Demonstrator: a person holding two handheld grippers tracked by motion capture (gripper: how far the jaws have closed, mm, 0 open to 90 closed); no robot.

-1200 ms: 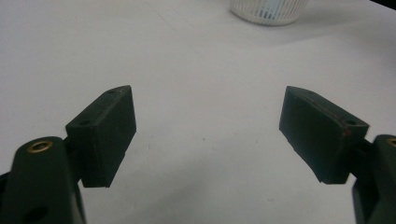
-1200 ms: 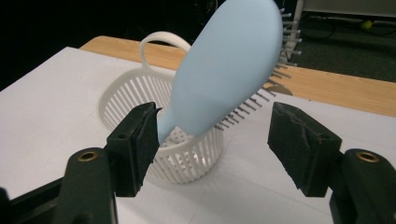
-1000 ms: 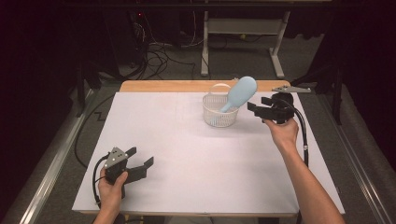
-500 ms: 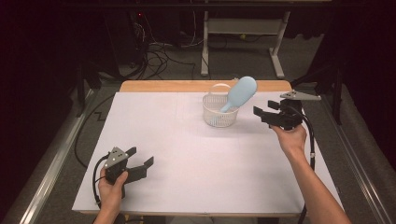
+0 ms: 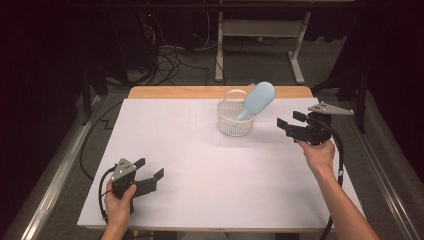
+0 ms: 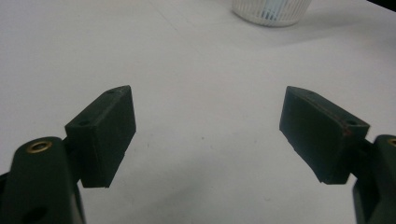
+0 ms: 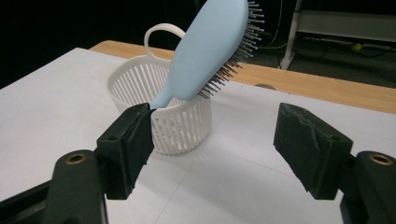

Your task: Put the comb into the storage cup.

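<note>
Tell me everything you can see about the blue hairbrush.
The hairbrush is pale blue and looks like smooth plastic, with an oval head and a narrowing handle. Dark, light-tipped bristles stick out from one face. It stands handle-down in the white slatted basket, leaning over the rim toward the table's right side, head well above the basket. It touches just the basket; the open right tongs are clear of it.

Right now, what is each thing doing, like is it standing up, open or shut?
hairbrush: standing tilted in the basket, handle down, bristled head sticking out, held by nothing.
basket: upright on the white table, handle up.
right gripper: open, beside the basket, jaws just been opening, nothing between them.
left gripper: open, empty, near the table's front edge.
</note>
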